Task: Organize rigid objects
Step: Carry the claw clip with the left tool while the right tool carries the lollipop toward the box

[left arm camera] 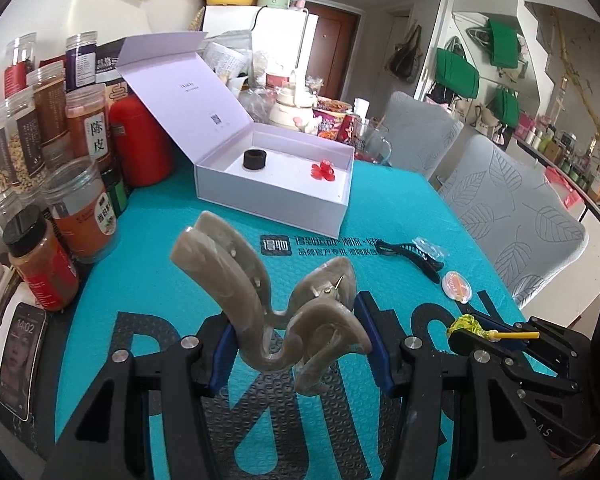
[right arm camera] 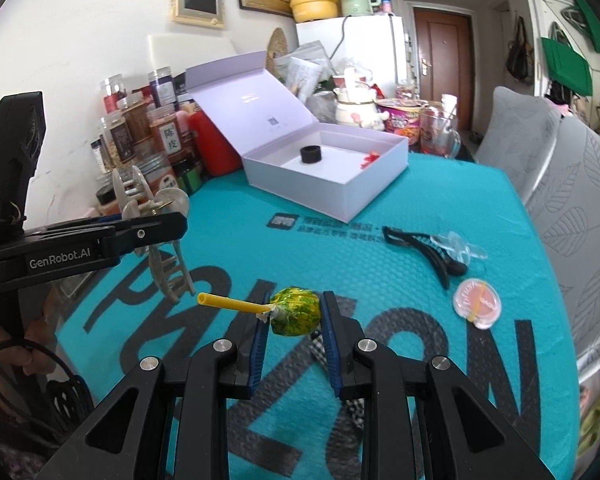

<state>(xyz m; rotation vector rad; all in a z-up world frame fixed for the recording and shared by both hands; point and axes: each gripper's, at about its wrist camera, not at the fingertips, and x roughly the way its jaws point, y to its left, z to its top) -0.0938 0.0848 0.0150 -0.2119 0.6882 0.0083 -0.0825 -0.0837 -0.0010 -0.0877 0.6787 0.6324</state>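
Holding a marbled grey-beige hair claw clip (left arm camera: 284,320) in the left gripper (left arm camera: 300,356), blue pads pressing its hinge end from both sides, teeth rising toward the upper centre of the left wrist frame; gripping there is probably keeping the long prongs clear for lowering into a container. Pinching a lollipop (right arm camera: 296,312) by its green-yellow wrapped head in the right gripper (right arm camera: 294,344), jaws narrow, yellow stick jutting toward the left of the right wrist frame, so only the stick end needs minding near a wall.

Sitting open in the upper centre: a white gift box (left arm camera: 268,196), lid propped back toward the upper left, already containing a black ring-shaped piece (left arm camera: 254,159) and a red flower-shaped item (left arm camera: 323,170). Plenty of bare floor showing between and in front of those two, apparently enough for both held things.

Waiting on the teal mat (left arm camera: 160,264), right of centre: a black hair clip (left arm camera: 412,254) with a clear plastic piece (right arm camera: 458,246) touching it, and a round orange-pink packet (left arm camera: 458,286) just beside.

Crowding the left edge: spice jars (left arm camera: 84,128) and a red bottle (left arm camera: 138,140), close to the box's lid side, making that approach tight; entering over the low front wall looks freer.
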